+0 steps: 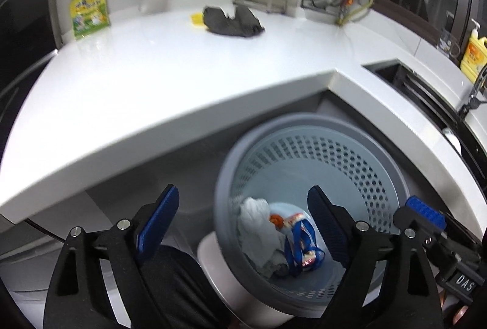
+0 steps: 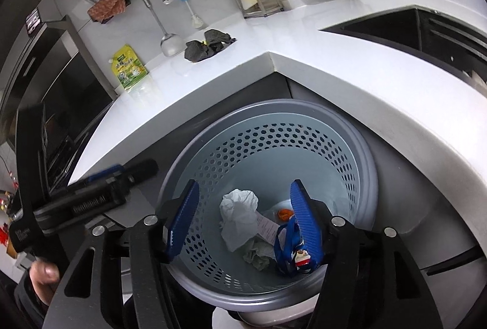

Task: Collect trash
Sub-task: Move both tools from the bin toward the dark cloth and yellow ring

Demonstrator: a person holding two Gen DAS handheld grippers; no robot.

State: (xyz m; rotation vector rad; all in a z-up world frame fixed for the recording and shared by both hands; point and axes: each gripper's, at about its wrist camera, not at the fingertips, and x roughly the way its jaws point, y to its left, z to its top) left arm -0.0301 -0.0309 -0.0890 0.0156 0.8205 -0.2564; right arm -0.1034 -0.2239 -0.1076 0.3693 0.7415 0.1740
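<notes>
Crumpled white paper trash (image 2: 239, 218) and a blue-strapped wrapper (image 2: 292, 250) lie inside the perforated grey plastic basket (image 2: 362, 177), lower centre of the frame, below the white desk (image 2: 350, 61). Both the left tongs (image 1: 243, 225) and right tongs (image 2: 243, 216) hover above it, spread wide, holding nothing.

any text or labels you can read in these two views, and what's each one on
"DAS": white letters on a black part of the right gripper, at the left wrist view's right edge; the word is cut off.
Embossed lettering on the left gripper's black body in the right wrist view: too blurred to read.
Green and yellow pouch on the counter: print too small.
Yellow bottle label: unreadable.
Receipt in the bin: unreadable.
</notes>
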